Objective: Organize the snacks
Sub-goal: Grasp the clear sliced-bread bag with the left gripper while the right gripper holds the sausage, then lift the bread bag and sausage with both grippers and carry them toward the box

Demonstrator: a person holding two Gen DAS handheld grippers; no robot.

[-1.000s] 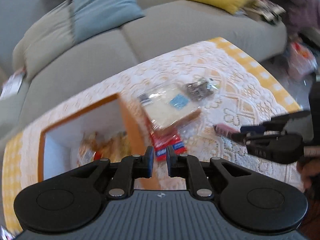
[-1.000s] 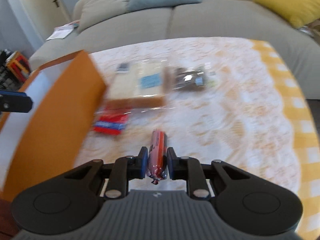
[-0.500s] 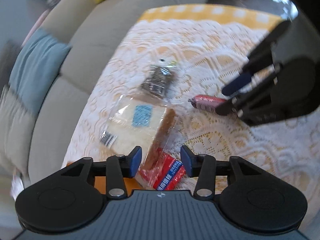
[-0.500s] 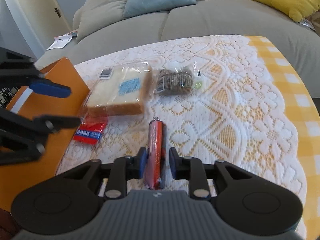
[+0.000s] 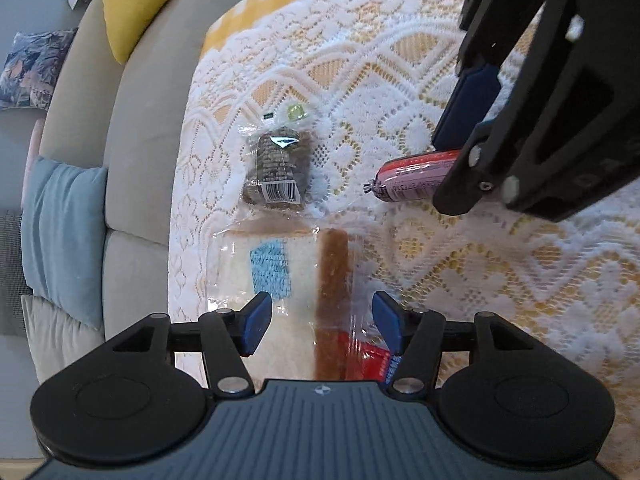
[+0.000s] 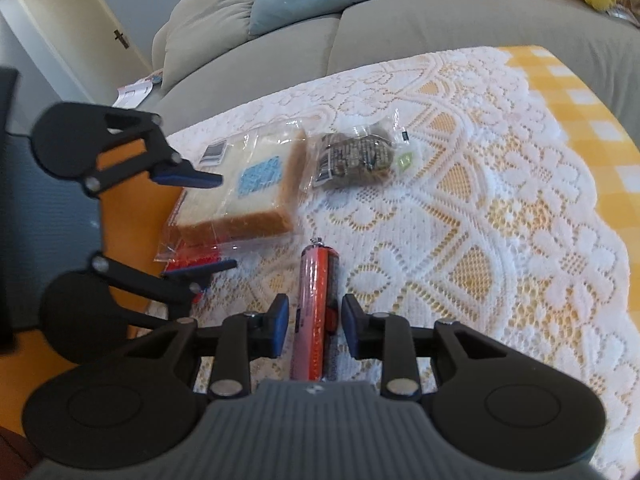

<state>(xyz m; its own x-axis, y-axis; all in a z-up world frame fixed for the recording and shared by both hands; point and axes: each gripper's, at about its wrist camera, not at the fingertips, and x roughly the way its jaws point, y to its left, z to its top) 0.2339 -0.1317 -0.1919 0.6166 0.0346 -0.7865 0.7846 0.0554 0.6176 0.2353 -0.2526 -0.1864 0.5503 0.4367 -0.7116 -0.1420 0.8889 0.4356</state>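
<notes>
Table [image 6: 520, 208] under white lace cloth: four snacks seen loose, none yet tidied.
Orange box [image 6: 120, 168] at left edge judged destination.
Bagged white bread slice [image 5: 280, 276] straddled by left hand-held gripper [image 5: 320, 320], jaws spread.
Clear pack of dark biscuits [image 5: 278, 170] untouched.
Red sausage stick [image 6: 316, 312] lying between parted jaws of right hand-held gripper [image 6: 314, 324], no contact seen.
Small red packet [image 5: 370, 362] partly hidden beneath bread.

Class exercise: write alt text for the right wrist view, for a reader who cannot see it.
The right gripper, open, straddles a red plastic-wrapped sausage stick lying on a white lace tablecloth. To its left, the open left gripper reaches around a clear-bagged slice of white bread resting partly on a red snack packet. Behind sit a clear-wrapped dark brown cake and a grey sofa.
</notes>
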